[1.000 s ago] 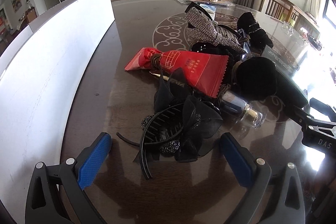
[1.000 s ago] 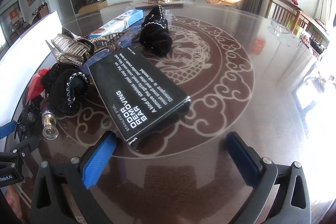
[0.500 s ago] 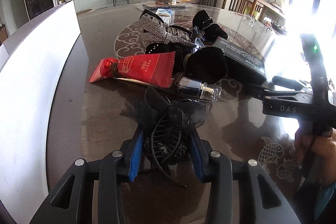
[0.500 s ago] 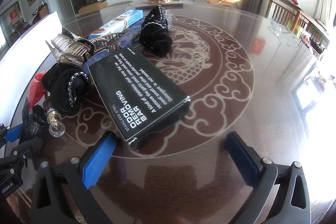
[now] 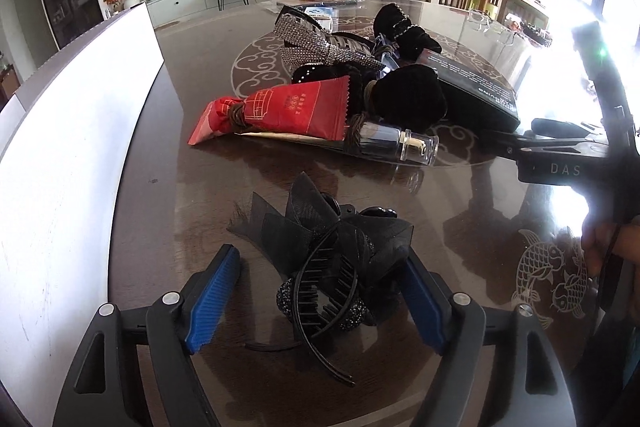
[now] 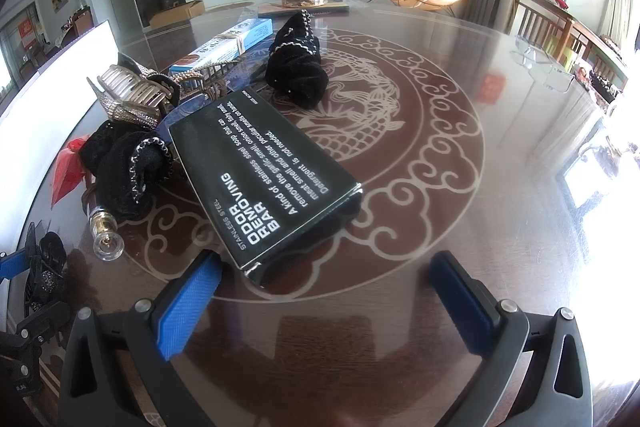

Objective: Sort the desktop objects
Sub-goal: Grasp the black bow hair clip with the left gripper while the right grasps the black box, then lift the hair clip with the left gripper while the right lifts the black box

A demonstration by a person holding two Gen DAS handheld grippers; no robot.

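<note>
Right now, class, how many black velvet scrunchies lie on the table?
2. One scrunchie lies beyond the black box, on the dragon pattern; the other scrunchie lies left of it, beside the bottle. The pile may hide more.

On the table [image 6: 500,187] lay: two black scrunchies [image 6: 298,75], two hair clips [image 5: 332,267], one black box [image 6: 264,179], one red sachet [image 5: 288,111], one glass bottle [image 5: 396,143].

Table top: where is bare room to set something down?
Bare: table right of the black box, and the strip by the white panel. Crowded: red packet, glass bottle, scrunchies, rhinestone clip.
</note>
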